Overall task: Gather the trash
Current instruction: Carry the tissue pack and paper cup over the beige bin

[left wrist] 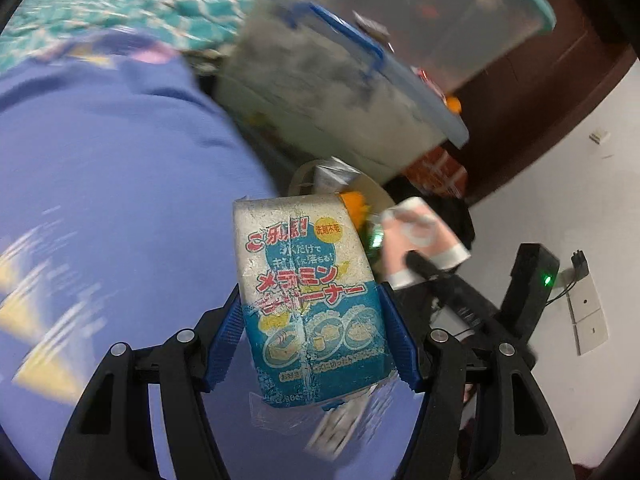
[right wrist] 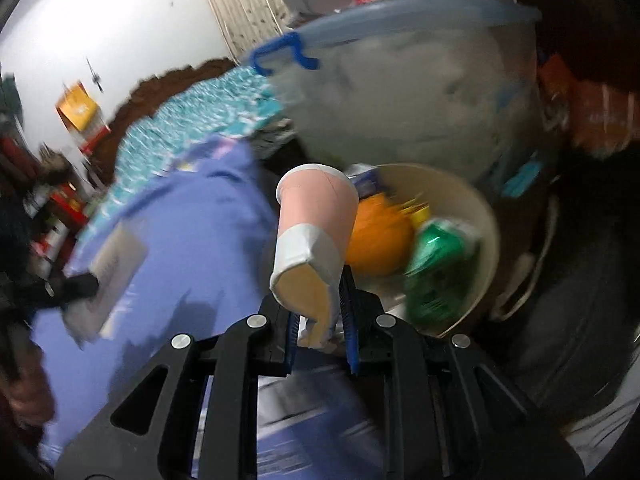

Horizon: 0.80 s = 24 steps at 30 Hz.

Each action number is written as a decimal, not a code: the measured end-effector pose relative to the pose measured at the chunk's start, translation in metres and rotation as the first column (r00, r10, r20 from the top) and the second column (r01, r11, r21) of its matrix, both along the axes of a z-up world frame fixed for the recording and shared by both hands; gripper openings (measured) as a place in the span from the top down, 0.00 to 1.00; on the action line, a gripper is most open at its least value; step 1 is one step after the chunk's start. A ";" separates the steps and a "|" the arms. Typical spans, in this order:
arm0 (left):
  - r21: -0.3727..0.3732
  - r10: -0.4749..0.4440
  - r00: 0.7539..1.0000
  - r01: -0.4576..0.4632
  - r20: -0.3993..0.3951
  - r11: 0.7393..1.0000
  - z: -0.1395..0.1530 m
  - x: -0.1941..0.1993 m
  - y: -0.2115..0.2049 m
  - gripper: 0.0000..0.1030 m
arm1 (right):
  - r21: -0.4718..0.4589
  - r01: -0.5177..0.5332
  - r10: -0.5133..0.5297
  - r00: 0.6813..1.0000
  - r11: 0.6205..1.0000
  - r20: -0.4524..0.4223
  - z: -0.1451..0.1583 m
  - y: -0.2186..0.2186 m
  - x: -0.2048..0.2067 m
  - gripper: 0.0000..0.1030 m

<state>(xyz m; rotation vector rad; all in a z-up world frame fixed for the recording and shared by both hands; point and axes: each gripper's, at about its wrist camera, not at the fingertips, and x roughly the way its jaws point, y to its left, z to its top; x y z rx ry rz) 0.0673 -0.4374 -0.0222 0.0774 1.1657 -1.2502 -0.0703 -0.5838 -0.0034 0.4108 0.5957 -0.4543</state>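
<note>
My left gripper [left wrist: 312,300] is shut on a blue-and-white cleaning sponge pack [left wrist: 308,280] with Japanese print, its blue pads pressing both sides. My right gripper [right wrist: 316,300] is shut on a crushed pink paper cup [right wrist: 316,216] with a white band. Just beyond both stands a round cream trash bin [right wrist: 488,220]. It holds an orange item [right wrist: 376,240] and a green packet [right wrist: 436,268]. In the left wrist view the bin [left wrist: 376,188] lies behind the pack, with the cup [left wrist: 416,232] and right gripper [left wrist: 412,264] to its right. The right wrist view shows the left gripper [right wrist: 76,284] with its pack [right wrist: 112,272] at the left.
A purple bedsheet [left wrist: 120,200] and teal patterned cloth [left wrist: 100,4] fill the left side. Clear plastic storage boxes with blue lids and clasps [right wrist: 400,80] stand right behind the bin. A white wall with sockets [left wrist: 588,312] is on the right. Both views are motion-blurred.
</note>
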 end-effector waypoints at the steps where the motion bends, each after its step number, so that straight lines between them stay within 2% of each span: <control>1: 0.012 -0.020 1.000 0.020 -0.009 1.000 -0.005 -0.005 -0.025 0.40 | -0.017 -0.004 0.004 1.000 1.000 -0.020 -0.005 -0.006 0.003 0.79; 5: 0.048 -0.066 0.998 0.066 -0.004 0.997 -0.017 -0.020 -0.081 0.40 | -0.098 -0.029 0.020 0.996 0.995 -0.086 -0.021 -0.012 0.013 0.79; 6: 0.061 -0.074 0.997 0.074 -0.005 0.995 -0.022 -0.023 -0.096 0.40 | -0.113 -0.040 0.030 0.995 0.993 -0.090 -0.023 -0.012 0.015 0.75; 8: 0.082 -0.079 0.997 0.079 -0.007 0.994 -0.031 -0.025 -0.113 0.39 | -0.142 -0.059 0.046 0.994 0.988 -0.095 -0.024 -0.008 0.016 0.63; 10: 0.108 -0.074 0.997 0.076 -0.018 0.991 -0.044 -0.025 -0.130 0.36 | -0.172 -0.069 0.053 0.994 0.983 -0.092 -0.025 -0.005 0.012 0.33; 11: 0.117 -0.075 0.997 0.077 -0.027 0.990 -0.049 -0.024 -0.137 0.36 | -0.189 -0.059 0.046 0.996 0.980 -0.073 -0.023 -0.005 0.007 0.31; 14: 0.145 -0.073 0.996 0.081 -0.058 0.986 -0.060 -0.022 -0.149 0.27 | -0.181 -0.032 0.032 0.999 0.983 0.000 -0.016 -0.009 -0.008 0.31; 20: 0.112 -0.080 0.995 0.087 -0.068 0.990 -0.053 -0.024 -0.142 0.20 | -0.102 0.033 -0.021 0.993 0.994 0.119 -0.009 -0.017 -0.039 0.32; 21: 0.102 -0.077 0.995 0.084 -0.068 0.991 -0.050 -0.023 -0.140 0.20 | -0.085 0.025 -0.014 0.991 0.996 0.132 -0.009 -0.017 -0.040 0.36; 24: 0.056 -0.043 0.997 0.047 -0.070 0.997 -0.037 -0.015 -0.126 0.20 | -0.067 -0.040 0.048 0.992 0.997 0.117 -0.004 -0.011 -0.027 0.58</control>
